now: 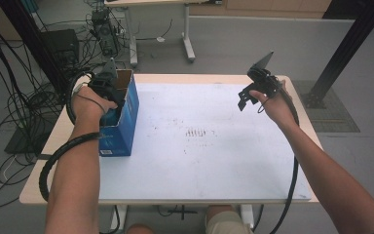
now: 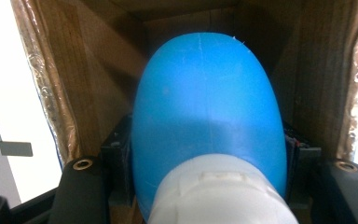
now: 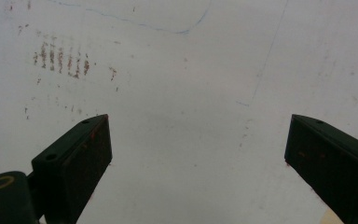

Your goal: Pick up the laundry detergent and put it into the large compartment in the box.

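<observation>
Two grippers: both are seen in the high view, one at each side of the table [image 1: 224,195].
Left gripper [image 1: 108,92]: held at the 9 o'clock side of the table, it is lowered into the open top of the blue box [image 1: 126,122].
Left claw state: it is clenched on a blue bottle [image 2: 205,116]; in the left gripper view the black jaws are pressed against both flanks of the bottle's body.
Blue bottle: it is located inside the box, with its rounded blue body pointing deeper in and a white cap [image 2: 219,191] towards the camera at 6 o'clock.
Box interior: brown cardboard walls [image 2: 98,70] are seen close on both sides of the bottle, and little free room is left around it.
Box edges: the rim is frayed along the left and right margins of the left gripper view, and bright table surface is visible beyond each.
Box position: it is set at the table's left edge, its long side running from 12 to 6 o'clock.
Right gripper [image 1: 246,100]: it is held above the table towards 2 o'clock, near the far right corner.
Right claw state: it is released; in the right gripper view the jaws are spread wide, with bare white surface between them.
Open room: the white mat [image 3: 182,93] between the box and the right gripper is unoccupied, marked only by faint reddish smudges [image 3: 60,58] near the centre.
Table edges: a wooden border is exposed around the mat.
</observation>
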{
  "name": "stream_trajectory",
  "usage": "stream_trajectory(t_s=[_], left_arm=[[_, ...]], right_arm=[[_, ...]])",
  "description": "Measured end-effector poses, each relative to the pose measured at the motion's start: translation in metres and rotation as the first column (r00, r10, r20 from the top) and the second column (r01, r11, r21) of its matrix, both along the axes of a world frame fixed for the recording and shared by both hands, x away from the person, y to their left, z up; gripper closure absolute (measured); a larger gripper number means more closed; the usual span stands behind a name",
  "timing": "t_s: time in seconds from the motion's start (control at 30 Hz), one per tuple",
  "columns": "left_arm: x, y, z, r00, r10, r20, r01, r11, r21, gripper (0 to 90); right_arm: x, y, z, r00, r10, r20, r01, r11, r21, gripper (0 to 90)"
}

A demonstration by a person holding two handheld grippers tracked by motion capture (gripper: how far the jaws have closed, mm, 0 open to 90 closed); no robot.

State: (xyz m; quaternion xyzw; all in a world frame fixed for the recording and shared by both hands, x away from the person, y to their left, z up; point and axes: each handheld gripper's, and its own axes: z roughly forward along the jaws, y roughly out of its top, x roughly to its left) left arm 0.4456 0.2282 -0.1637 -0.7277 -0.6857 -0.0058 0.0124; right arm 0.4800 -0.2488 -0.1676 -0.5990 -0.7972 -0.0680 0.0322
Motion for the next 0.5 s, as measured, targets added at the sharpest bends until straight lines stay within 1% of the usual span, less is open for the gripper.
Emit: stream_trajectory(t_s=[0.5], left_arm=[[-0.0027, 0.0021, -0.0001, 0.9999, 0.006, 0.009, -0.006, 1.0, -0.006, 37.3]], right_arm=[[-0.0011, 0.0008, 0.0004, 1.0, 0.003, -0.001, -0.003, 1.0, 0.002, 7.1]])
